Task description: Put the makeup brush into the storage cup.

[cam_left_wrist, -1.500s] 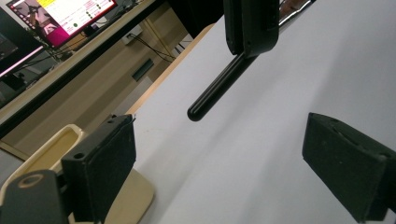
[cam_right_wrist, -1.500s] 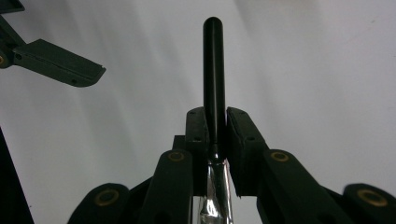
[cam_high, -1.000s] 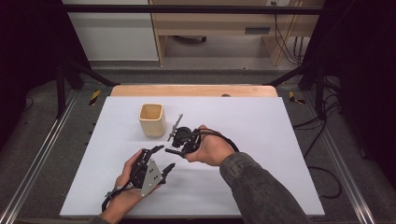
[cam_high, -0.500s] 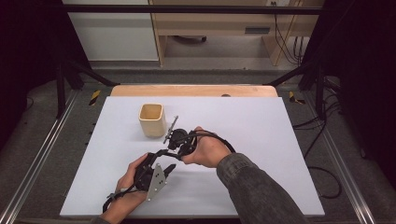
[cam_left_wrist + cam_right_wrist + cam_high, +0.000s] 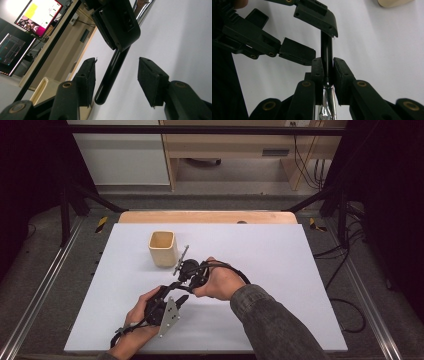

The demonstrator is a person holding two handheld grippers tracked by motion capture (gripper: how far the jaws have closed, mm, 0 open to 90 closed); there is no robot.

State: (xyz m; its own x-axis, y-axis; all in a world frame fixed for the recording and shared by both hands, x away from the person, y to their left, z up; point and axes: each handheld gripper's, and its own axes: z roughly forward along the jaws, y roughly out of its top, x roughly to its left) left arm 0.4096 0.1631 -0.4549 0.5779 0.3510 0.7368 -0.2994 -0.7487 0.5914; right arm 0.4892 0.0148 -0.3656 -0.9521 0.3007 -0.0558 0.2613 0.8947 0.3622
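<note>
A: What is the right claw (image 5: 327, 72) gripping?

B: A slim utensil (image 5: 326, 50) with a black handle and a shiny metal shaft. The pads are clamped on it where handle meets metal, and it is held above the white surface (image 5: 280, 260).

A: And the left claw (image 5: 116, 81)?

B: Half open. Its jaws have just been closing, with the black handle end between them, and the pads are not yet on it.

A: How should it handle?

B: Light and stiff, I'd judge. The glossy handle looks slippery, so grip it squarely, clear of the rounded tip.

A: Any container?

B: A tan square-sided cup (image 5: 163, 248) stands upright just beyond the claws. Its inside can't be made out.
</note>
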